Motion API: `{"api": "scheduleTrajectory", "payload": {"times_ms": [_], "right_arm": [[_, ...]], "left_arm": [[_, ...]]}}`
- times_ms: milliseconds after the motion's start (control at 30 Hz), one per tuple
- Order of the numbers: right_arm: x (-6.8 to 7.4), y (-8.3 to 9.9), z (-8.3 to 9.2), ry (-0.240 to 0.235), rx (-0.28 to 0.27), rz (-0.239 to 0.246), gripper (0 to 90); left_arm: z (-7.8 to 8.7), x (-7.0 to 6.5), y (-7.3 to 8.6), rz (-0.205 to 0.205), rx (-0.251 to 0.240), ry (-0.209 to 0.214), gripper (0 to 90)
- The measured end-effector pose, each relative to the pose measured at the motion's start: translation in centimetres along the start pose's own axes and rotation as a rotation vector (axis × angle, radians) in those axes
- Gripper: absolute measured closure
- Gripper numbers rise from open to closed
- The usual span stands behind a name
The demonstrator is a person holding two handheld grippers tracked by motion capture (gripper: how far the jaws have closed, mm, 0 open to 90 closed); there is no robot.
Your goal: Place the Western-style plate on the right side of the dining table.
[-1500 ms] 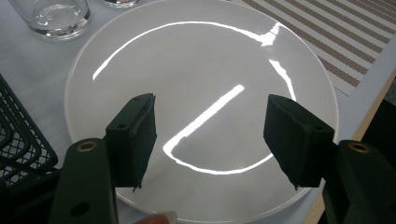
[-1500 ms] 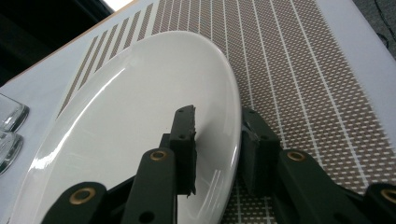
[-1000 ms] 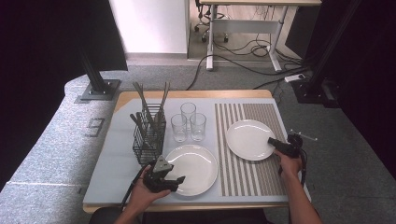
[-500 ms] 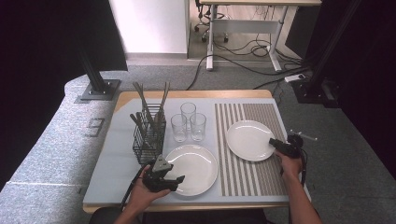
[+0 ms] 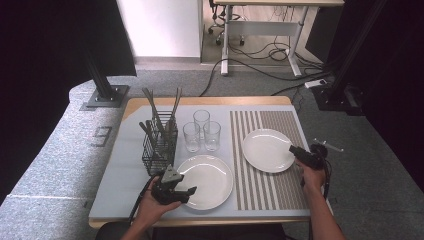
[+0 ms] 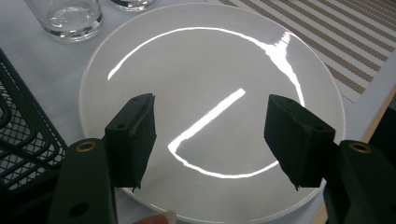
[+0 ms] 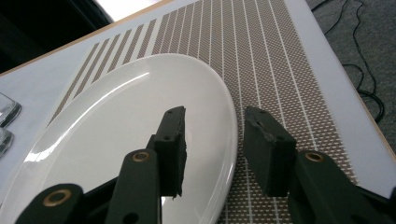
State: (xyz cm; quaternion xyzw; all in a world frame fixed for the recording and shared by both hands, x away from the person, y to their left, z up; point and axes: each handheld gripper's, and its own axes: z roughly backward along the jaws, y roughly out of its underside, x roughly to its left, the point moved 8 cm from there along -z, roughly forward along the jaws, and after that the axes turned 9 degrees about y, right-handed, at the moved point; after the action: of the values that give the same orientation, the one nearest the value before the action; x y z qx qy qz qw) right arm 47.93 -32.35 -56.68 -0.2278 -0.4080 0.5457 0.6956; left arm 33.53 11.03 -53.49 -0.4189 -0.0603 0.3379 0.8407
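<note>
The right gripper (image 7: 212,149) straddles the right rim of a round white glazed plate (image 7: 121,126) lying on the brown-striped placemat (image 7: 280,65); its jaws have just been opening and stand apart, with no press on the rim visible. The left gripper (image 6: 210,140) hovers, jaws apart, over a second round white plate (image 6: 210,60) at the near left, whose near edge is cut off. A black wire cutlery basket (image 5: 159,150) stands just left.

left gripper (image 5: 186,192): jaws apart, low, level | right gripper (image 5: 291,149): jaws just opening, apart
</note>
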Motion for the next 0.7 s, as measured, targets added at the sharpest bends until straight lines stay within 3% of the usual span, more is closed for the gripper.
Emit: {"api": "scheduleTrajectory", "payload": {"times_ms": [133,233,700], "right_arm": [[0.4,-0.3,0.4,-0.011,-0.026,-0.002,55.7],[1.0,-0.5,0.8,-0.021,-0.052,0.023,52.1],[4.6,0.3,1.5,-0.173,-0.063,0.067,50.0]], "left_arm": [[0.3,0.3,0.2,0.002,-0.002,-0.01,34.0],[0.5,0.6,0.1,0.012,-0.011,-0.016,34.0],[1.1,0.9,0.2,0.027,-0.03,-0.02,32.5]]}}
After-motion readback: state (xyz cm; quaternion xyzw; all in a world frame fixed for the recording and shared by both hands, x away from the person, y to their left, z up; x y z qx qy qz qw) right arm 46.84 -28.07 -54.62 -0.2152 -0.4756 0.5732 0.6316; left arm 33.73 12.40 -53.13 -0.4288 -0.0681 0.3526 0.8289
